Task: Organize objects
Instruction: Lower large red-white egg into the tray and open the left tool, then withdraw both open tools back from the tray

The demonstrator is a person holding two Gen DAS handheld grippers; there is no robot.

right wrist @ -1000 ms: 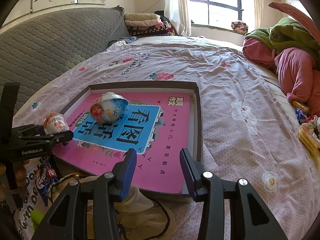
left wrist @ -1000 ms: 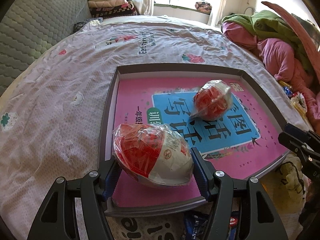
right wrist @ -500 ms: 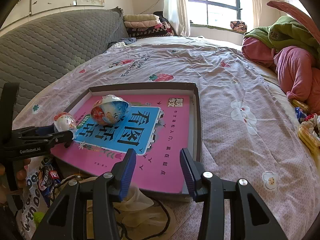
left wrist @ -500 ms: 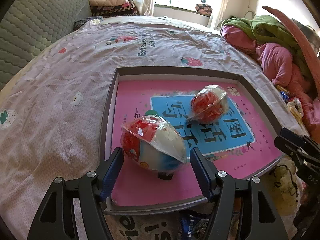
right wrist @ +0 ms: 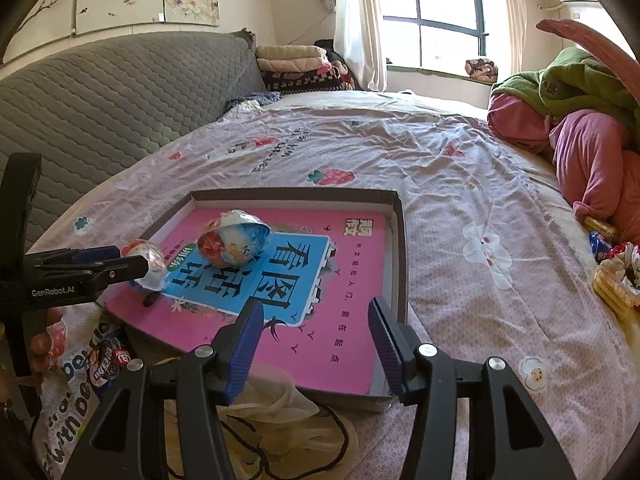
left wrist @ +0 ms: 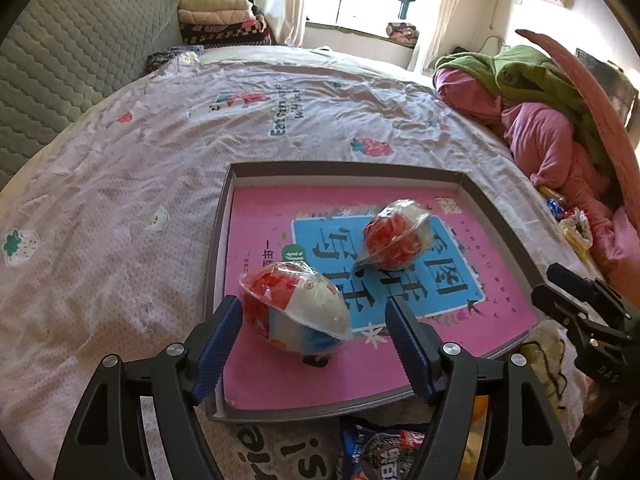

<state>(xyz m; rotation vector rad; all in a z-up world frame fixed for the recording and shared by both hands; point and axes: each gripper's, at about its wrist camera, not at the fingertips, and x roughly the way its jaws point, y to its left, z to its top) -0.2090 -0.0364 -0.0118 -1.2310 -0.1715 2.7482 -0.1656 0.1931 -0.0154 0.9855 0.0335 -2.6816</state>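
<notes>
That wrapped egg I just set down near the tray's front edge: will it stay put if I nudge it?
Probably not. The near egg is rounded and lies tilted on the smooth pink book cover, so it may roll. Its crinkly plastic wrap looks slippery. The left gripper is opening around it, pads clear.

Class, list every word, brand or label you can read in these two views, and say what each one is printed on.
"GenRobot.AI": side of the left claw.
"看图" in large characters, part of the title: pink book in the box.
"Eat" starts a line on the bedsheet; the rest is blurred.
Bag: big black letters, cut off.
Small print on the book, egg wrappers and snack packets: too small.
</notes>
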